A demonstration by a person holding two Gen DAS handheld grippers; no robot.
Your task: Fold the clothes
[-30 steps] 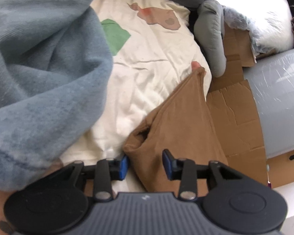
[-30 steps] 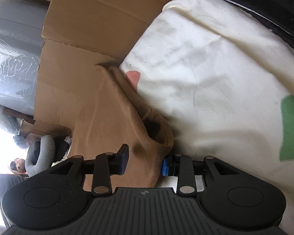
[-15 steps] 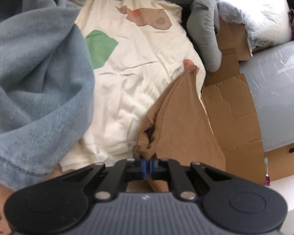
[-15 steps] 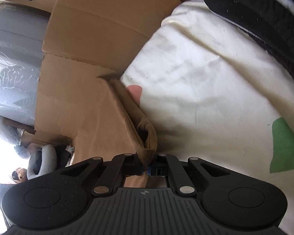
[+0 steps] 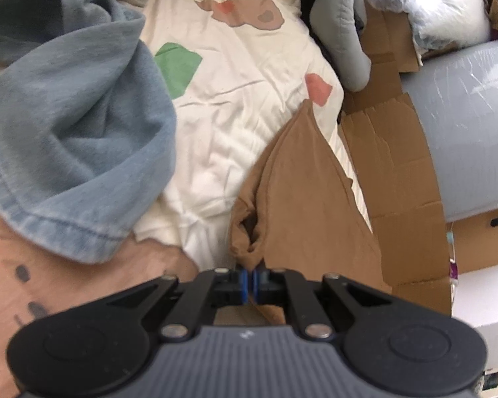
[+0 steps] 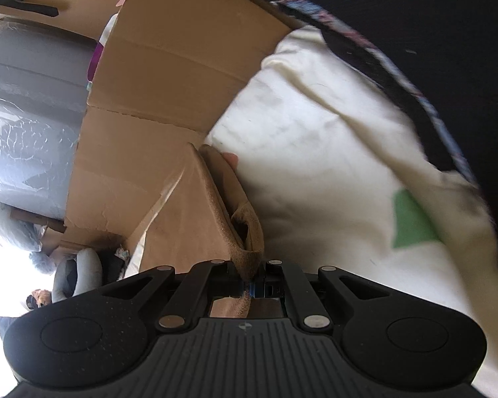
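Left gripper (image 5: 250,280), right gripper (image 6: 249,285) each pinching brown garment (image 5: 302,199) edge

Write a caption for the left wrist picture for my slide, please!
Left gripper pinches the brown garment on a patterned white sheet.

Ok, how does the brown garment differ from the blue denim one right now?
The brown garment is pinched at its edge by the left gripper and the right gripper; no gripper holds the blue denim garment. The brown one is pulled out long and smooth, the denim one lies bunched in folds. Both lie on the cream bedsheet.
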